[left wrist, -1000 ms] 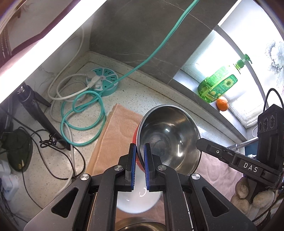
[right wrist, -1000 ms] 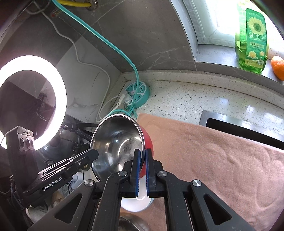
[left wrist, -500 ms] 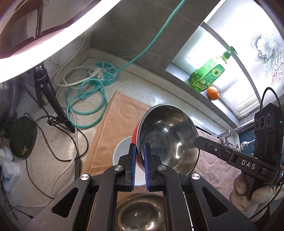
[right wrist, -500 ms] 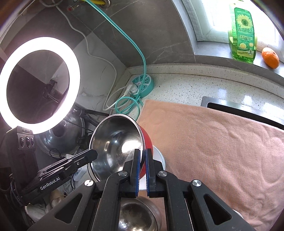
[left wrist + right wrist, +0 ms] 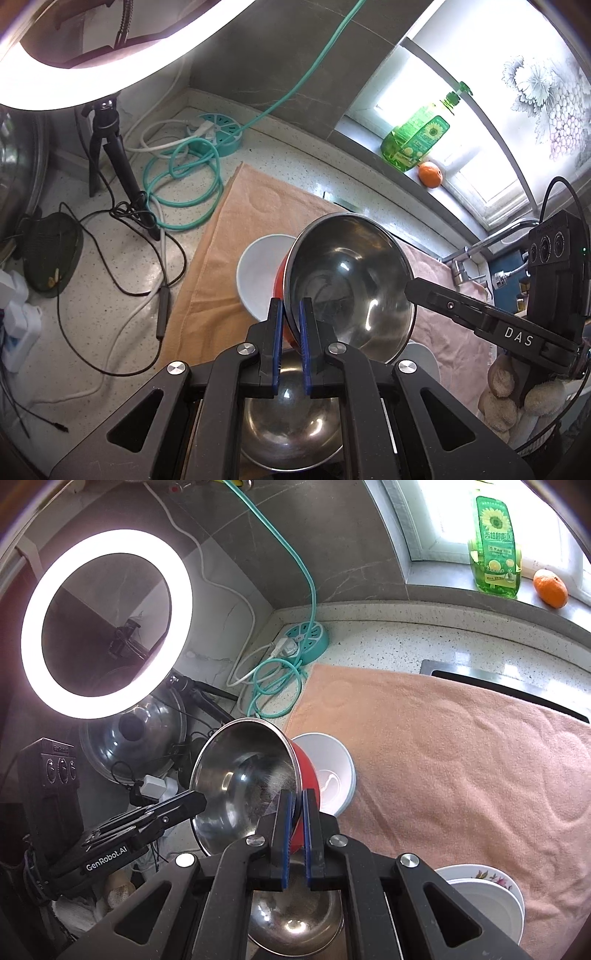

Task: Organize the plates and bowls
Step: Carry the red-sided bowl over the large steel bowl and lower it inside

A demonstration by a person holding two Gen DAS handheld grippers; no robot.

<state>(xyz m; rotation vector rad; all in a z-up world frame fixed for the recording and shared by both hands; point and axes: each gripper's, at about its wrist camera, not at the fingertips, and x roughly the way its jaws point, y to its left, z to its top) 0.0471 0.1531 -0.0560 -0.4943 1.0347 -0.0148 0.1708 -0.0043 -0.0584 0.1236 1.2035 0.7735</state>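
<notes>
The red bowl [image 5: 282,284] is held clamped by both the left gripper [image 5: 290,347] and right gripper [image 5: 294,834], unplaced above a steel bowl [image 5: 291,435], while the white bowl [image 5: 258,273] and plates [image 5: 487,897] are left unstacked.

Left gripper [image 5: 290,325] pinches the red steel bowl's [image 5: 351,280] tilted rim.

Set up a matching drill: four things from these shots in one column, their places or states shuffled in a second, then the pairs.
1. red-sided steel bowl
2. white bowl
3. orange
4. plain steel bowl

A. on the window sill beside the green bottle
B. below the grippers, upright
C. tilted, rim pinched by both grippers
D. on the pink towel, behind the held bowl

1-C, 2-D, 3-A, 4-B
</notes>
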